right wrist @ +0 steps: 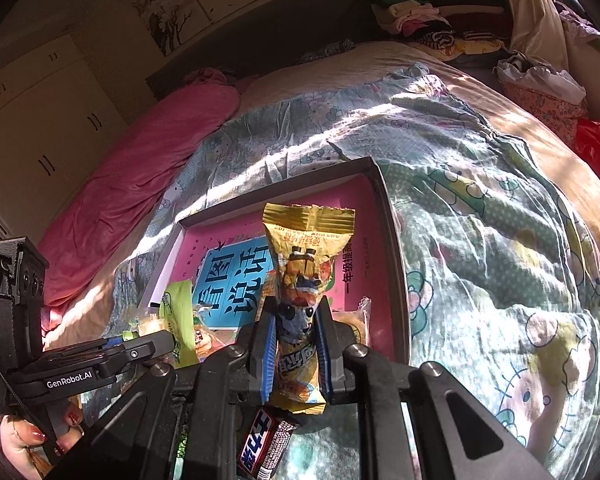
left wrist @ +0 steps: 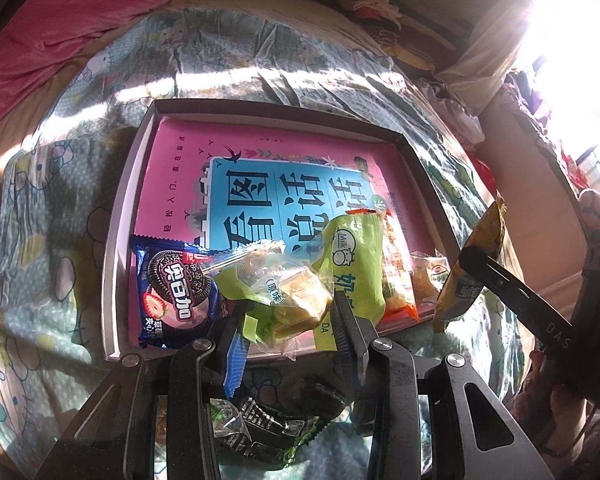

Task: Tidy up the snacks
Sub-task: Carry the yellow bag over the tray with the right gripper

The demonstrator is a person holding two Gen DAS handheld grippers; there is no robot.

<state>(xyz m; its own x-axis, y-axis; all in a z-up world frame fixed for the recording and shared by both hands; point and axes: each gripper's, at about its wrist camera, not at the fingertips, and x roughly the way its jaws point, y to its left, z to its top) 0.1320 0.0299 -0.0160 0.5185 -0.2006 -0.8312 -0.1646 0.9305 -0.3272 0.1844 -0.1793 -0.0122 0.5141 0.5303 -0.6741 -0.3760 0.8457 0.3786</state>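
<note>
Snack packets, two held, above shallow box on bed

Left tool (left wrist: 288,320) clamps a clear-and-green pastry packet (left wrist: 296,300) over the box's (left wrist: 118,248) near edge; right tool (right wrist: 296,344) clamps an upright yellow packet (right wrist: 306,264) over the box's near right corner. Box's far half bare pink book cover (left wrist: 188,168). Oreo packet (left wrist: 176,292) lies at the box's near left. Patterned quilt (right wrist: 500,240) surrounds the box.

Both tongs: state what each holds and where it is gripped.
Left tongs clamp the clear cake packet across its lower body. Right tongs clamp the yellow snack packet around its lower middle.
</note>
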